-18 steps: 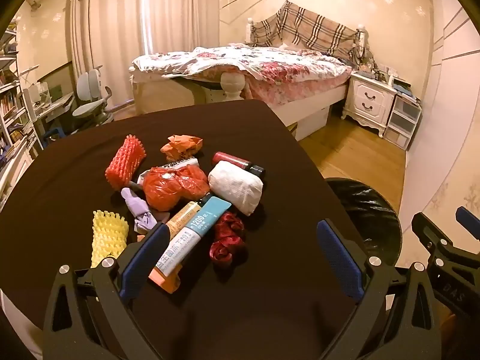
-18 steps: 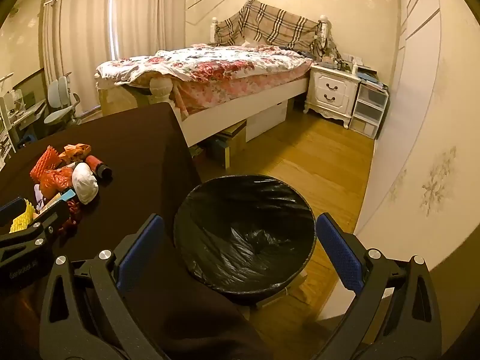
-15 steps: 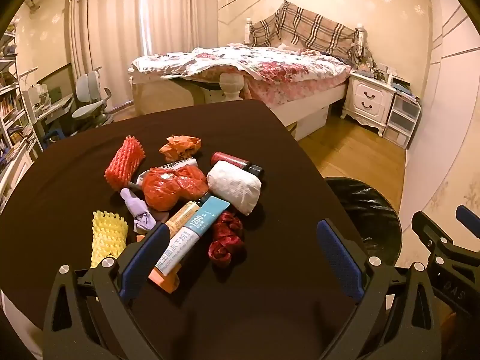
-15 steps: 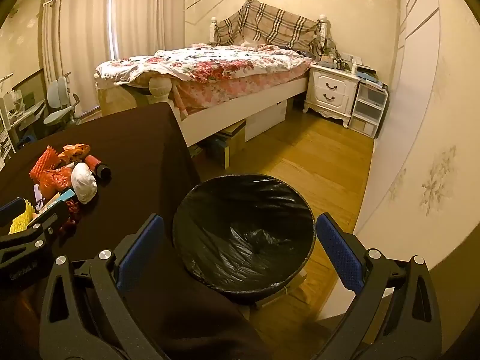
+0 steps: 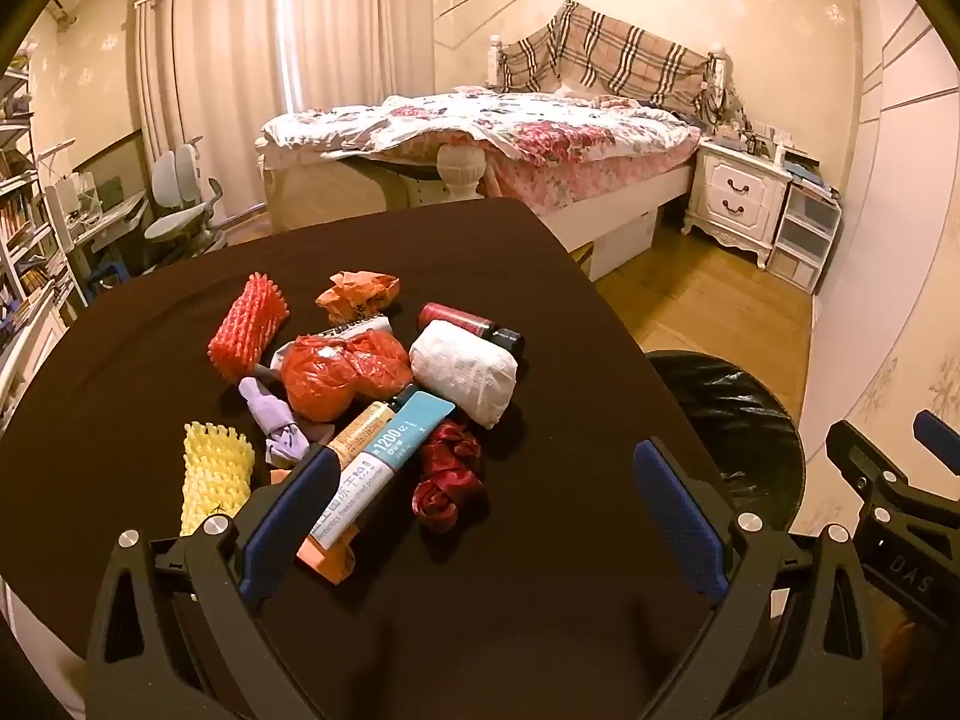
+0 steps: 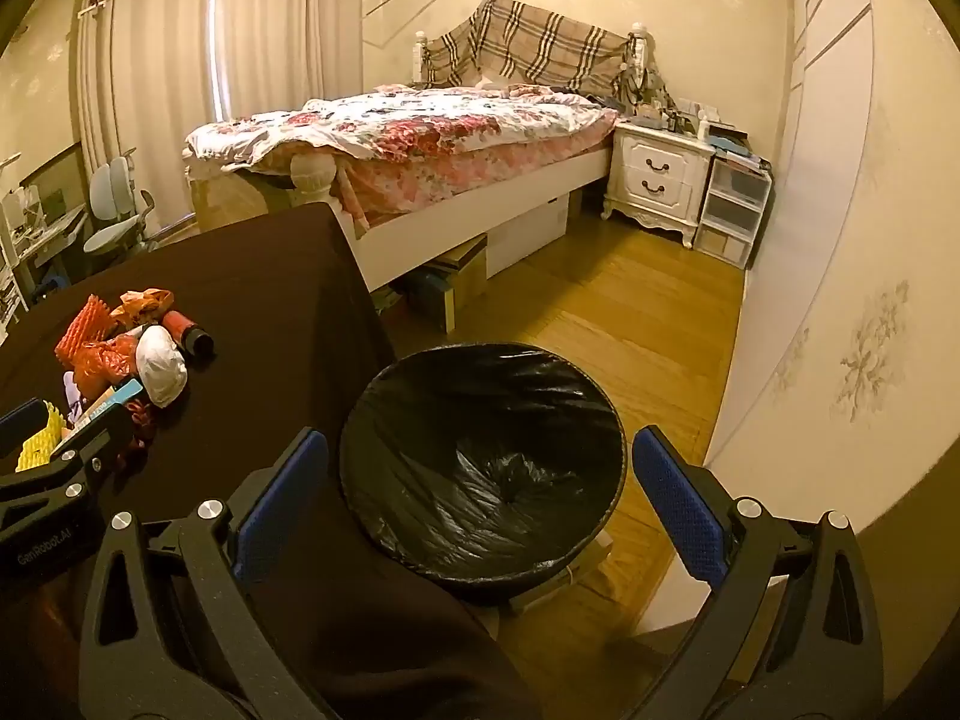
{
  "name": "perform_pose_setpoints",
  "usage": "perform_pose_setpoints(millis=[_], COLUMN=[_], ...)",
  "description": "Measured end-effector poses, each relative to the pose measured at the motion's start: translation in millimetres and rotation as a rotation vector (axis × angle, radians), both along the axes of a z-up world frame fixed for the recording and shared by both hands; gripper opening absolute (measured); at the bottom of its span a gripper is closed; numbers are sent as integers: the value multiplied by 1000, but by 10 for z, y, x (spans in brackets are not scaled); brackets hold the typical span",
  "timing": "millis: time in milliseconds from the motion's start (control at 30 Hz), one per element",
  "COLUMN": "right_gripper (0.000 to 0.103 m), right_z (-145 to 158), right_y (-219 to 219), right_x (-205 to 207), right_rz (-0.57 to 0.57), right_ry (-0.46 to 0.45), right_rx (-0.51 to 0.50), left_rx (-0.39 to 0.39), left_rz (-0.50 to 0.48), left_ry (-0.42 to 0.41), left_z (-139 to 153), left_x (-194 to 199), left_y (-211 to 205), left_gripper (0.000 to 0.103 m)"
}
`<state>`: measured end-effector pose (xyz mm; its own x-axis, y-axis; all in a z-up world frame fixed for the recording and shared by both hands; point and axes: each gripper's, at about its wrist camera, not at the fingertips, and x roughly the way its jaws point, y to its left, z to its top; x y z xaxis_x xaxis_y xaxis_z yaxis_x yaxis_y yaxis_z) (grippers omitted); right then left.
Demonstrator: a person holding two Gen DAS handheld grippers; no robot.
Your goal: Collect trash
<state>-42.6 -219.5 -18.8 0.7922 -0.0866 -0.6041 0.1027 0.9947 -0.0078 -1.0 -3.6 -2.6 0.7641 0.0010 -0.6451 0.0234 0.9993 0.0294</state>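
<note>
A pile of trash lies on the dark table (image 5: 150,360): a red foam net (image 5: 247,327), a yellow foam net (image 5: 213,477), a red plastic bag (image 5: 339,369), a white paper wad (image 5: 465,369), a teal-and-white tube (image 5: 378,462), a crumpled red wrapper (image 5: 447,474), an orange wrapper (image 5: 357,294) and a red bottle (image 5: 468,321). My left gripper (image 5: 480,510) is open and empty, just short of the pile. My right gripper (image 6: 477,492) is open and empty above the black-lined trash bin (image 6: 480,456), which stands on the floor at the table's right edge.
A bed (image 6: 420,144) stands behind the table, with a white nightstand (image 6: 657,180) and plastic drawers (image 6: 735,204) to its right. A wall (image 6: 840,240) runs close on the right. A desk chair (image 5: 180,210) stands at the far left. Wooden floor (image 6: 630,324) lies between bin and bed.
Both views have shifted only slightly; the left gripper has drifted a little relative to the pile. Both grippers stay open and empty.
</note>
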Motion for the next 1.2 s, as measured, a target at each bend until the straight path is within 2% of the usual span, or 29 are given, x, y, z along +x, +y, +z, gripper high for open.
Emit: perform_pose_setpoints(millis=[1200], right_gripper=[99], right_z=[-13], right_y=[-22], right_x=[12], right_rz=[-4], right_ry=[12], right_rx=[8], left_rx=[2], left_rz=[1], left_ry=[18], left_z=[-180], left_x=[-3], left_y=[-74], left_gripper=[97])
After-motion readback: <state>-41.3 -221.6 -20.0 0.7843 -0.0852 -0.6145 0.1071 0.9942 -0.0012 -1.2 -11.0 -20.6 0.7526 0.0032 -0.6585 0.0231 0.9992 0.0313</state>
